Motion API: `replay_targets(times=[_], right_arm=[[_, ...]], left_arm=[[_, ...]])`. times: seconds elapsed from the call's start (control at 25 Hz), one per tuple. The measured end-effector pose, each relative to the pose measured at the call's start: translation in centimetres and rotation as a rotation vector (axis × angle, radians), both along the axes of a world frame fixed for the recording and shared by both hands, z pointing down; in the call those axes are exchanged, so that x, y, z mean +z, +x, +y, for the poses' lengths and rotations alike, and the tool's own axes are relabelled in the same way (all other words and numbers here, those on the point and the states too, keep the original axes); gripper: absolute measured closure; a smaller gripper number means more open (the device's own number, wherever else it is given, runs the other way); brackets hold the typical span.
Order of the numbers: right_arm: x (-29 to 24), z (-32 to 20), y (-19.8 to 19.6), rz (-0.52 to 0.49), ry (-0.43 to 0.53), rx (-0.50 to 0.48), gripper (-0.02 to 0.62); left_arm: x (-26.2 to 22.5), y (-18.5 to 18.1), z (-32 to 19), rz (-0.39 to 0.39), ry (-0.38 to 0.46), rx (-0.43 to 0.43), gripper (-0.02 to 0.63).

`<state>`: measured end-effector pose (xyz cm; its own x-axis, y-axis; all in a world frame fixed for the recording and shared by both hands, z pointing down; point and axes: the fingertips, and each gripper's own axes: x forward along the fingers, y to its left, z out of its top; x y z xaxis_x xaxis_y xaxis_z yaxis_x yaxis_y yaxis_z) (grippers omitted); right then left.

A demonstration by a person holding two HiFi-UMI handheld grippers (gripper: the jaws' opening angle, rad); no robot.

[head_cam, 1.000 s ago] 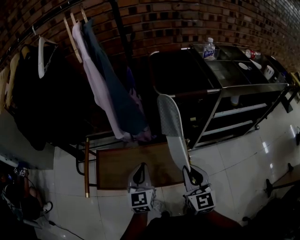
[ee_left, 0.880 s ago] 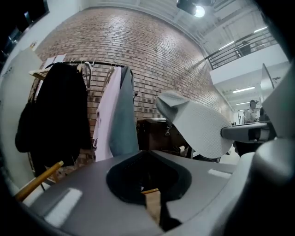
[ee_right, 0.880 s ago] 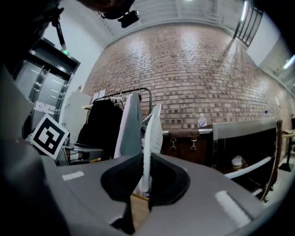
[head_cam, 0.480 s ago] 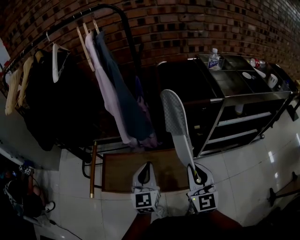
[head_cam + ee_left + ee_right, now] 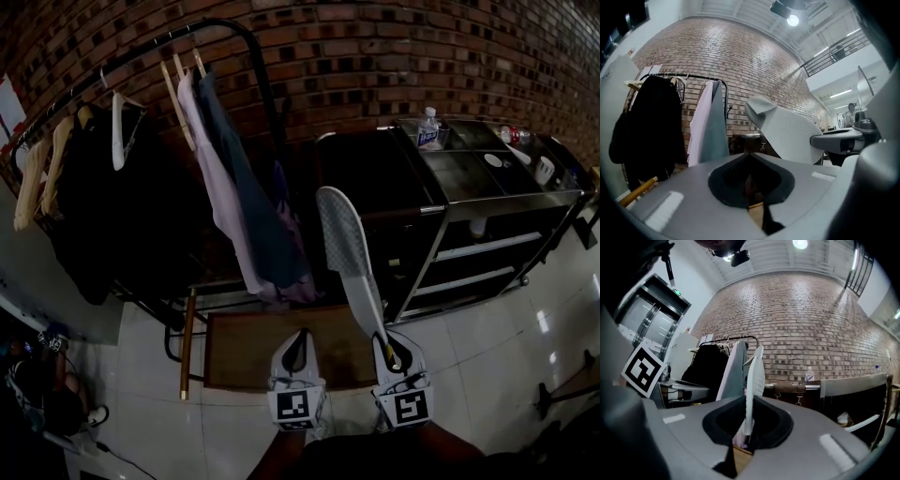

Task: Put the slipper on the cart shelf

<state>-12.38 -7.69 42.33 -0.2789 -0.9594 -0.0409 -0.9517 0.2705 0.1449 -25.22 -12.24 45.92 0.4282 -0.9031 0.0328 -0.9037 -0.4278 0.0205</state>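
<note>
A long white slipper [image 5: 345, 246] sticks up from my right gripper [image 5: 387, 354], which is shut on its lower end. The right gripper view shows the slipper [image 5: 753, 380] edge-on, clamped between the jaws [image 5: 746, 439]. Its broad mesh side [image 5: 787, 136] fills the right of the left gripper view. The black metal cart [image 5: 487, 178] stands to the right, beyond the slipper, with its lower shelves [image 5: 478, 246] facing me. My left gripper [image 5: 297, 352] hangs beside the right one over a low wooden bench, shut with nothing in it [image 5: 752, 192].
A clothes rack [image 5: 225, 187] with hanging garments stands to the left against the brick wall. A water bottle [image 5: 428, 127] and small items sit on the cart's top. The low wooden bench [image 5: 244, 347] lies just ahead of the grippers. A person [image 5: 37, 394] sits at the lower left.
The head view has tilted up, so the rack and cart sit lower in the frame. Both grippers have dropped slightly in view. The slipper stays clamped in the right gripper.
</note>
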Motion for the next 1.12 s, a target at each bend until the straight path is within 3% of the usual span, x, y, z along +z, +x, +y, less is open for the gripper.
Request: replay_targets(times=[0.68,0.96,1.12], right_arm=[[0.8,1.5,-1.4,0.002,-0.002,0.084,0.557],[1.9,2.2,2.6,-0.005,-0.027,0.081,0.557],[1.9,2.8,6.9,-0.011,-0.028,0.072,0.557]], left_arm=[[1.6,-1.2,0.4,-0.004,-0.019,0.072,0.594],[2.6,2.3,0.6,-0.011,-0.053,0.05,0.594],[2.0,7.0,0.6,-0.003,-0.046,0.042,0.594]])
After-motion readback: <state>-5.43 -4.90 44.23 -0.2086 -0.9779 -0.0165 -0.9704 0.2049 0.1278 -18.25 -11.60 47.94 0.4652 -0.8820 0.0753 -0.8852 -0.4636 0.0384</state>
